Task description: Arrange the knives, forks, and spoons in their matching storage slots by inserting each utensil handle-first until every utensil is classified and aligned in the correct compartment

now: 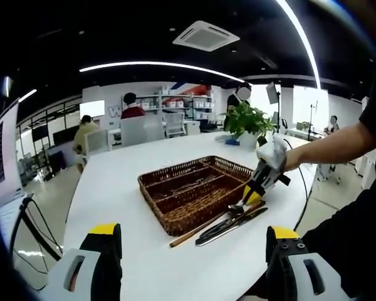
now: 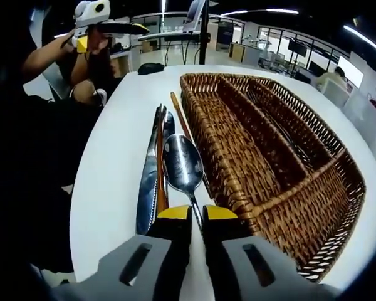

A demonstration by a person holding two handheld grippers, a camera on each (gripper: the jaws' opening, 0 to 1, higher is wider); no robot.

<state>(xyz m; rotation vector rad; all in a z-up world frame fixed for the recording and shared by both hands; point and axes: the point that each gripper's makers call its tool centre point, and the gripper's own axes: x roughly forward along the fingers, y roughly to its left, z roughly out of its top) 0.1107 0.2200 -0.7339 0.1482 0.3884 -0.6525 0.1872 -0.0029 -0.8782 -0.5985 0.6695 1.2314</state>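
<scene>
Right gripper view: your right gripper (image 2: pixel 197 213) fingers pinch spoon (image 2: pixel 183 164) handle beside basket (image 2: pixel 313 207); left gripper (image 1: pixel 193 241) fingers wide apart.

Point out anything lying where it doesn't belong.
Beside the wicker basket, loose on the white table, lie a knife, a wooden-handled piece and a spoon, unsorted. The right gripper is shut on the spoon's handle.

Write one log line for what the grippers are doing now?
right gripper: shut on spoon | left gripper: open, idle | basket: beside knife
</scene>
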